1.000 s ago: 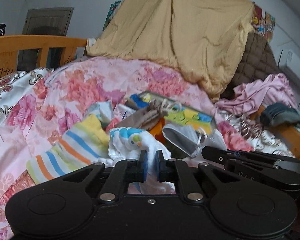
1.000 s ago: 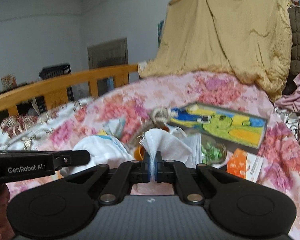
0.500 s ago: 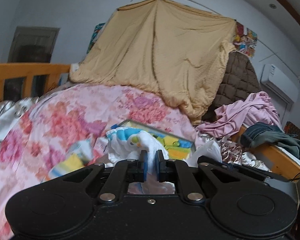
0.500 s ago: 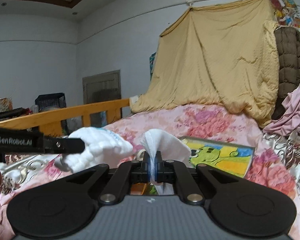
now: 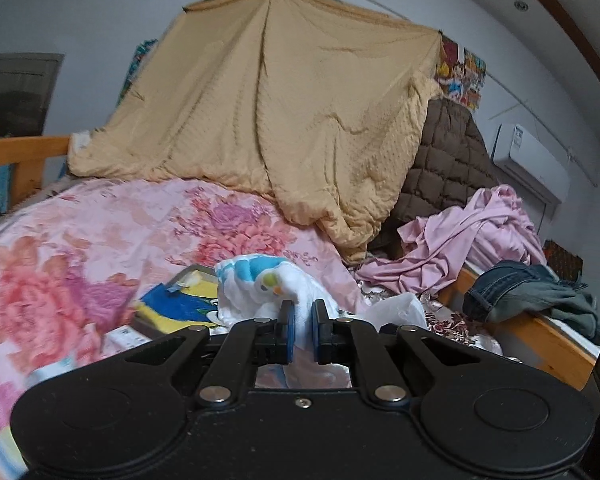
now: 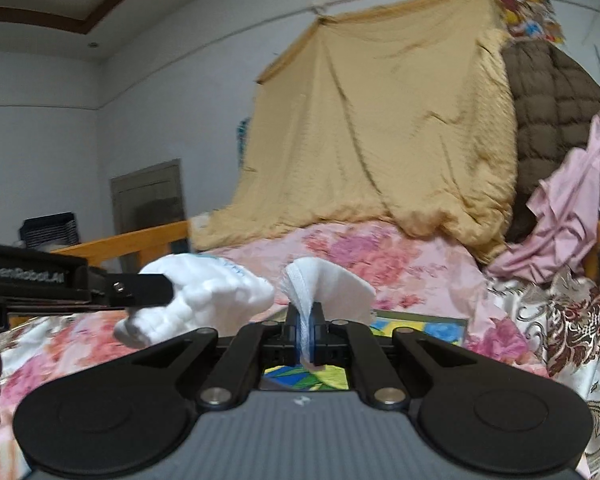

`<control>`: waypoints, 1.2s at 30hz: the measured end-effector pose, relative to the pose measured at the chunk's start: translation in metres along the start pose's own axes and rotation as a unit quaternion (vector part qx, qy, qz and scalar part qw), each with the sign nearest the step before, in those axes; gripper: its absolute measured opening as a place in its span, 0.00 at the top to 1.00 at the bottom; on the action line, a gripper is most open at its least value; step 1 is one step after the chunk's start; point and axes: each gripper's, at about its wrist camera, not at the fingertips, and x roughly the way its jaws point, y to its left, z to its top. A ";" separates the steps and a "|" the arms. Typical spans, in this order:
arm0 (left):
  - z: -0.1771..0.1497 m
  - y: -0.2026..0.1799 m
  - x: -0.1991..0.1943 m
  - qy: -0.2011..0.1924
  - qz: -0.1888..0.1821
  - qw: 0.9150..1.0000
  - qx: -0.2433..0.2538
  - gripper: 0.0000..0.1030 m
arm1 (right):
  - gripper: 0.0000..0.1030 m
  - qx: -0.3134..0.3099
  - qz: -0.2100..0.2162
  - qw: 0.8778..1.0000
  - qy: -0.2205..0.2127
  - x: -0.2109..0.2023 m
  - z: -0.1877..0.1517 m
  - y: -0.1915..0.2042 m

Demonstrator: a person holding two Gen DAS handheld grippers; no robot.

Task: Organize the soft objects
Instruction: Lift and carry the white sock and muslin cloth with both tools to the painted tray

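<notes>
Each gripper carries a pinched cloth, the left gripper (image 5: 301,334) a white printed cloth (image 5: 268,288) and the right gripper (image 6: 308,334) a white mesh cloth (image 6: 323,286), lifted above the floral quilt (image 6: 379,256); next, probably a place to set them down.

right hand-held gripper (image 6: 307,334) clamped on white cloth (image 6: 323,286), left hand-held gripper (image 6: 156,290) gripping white sock (image 6: 204,300), floral quilt (image 6: 379,256) behind

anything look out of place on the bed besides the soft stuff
Yes: a flat, stiff colorful picture board lies on the floral quilt among the fabrics. Dark jeans hang over the wooden bed rail, half off the bed.
</notes>
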 end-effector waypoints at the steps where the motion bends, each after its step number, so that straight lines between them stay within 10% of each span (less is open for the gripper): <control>1: 0.002 0.001 0.013 0.006 -0.003 1.000 0.000 0.92 | 0.96 0.002 -0.007 1.000 0.002 0.007 -0.002 -0.006; 19: -0.016 0.016 0.210 0.112 -0.025 0.992 -0.055 0.91 | 0.96 0.071 -0.042 0.991 0.105 0.099 -0.041 -0.080; 36: -0.056 0.017 0.251 0.213 0.037 0.974 -0.062 0.90 | 0.95 0.083 -0.074 0.977 0.180 0.121 -0.056 -0.096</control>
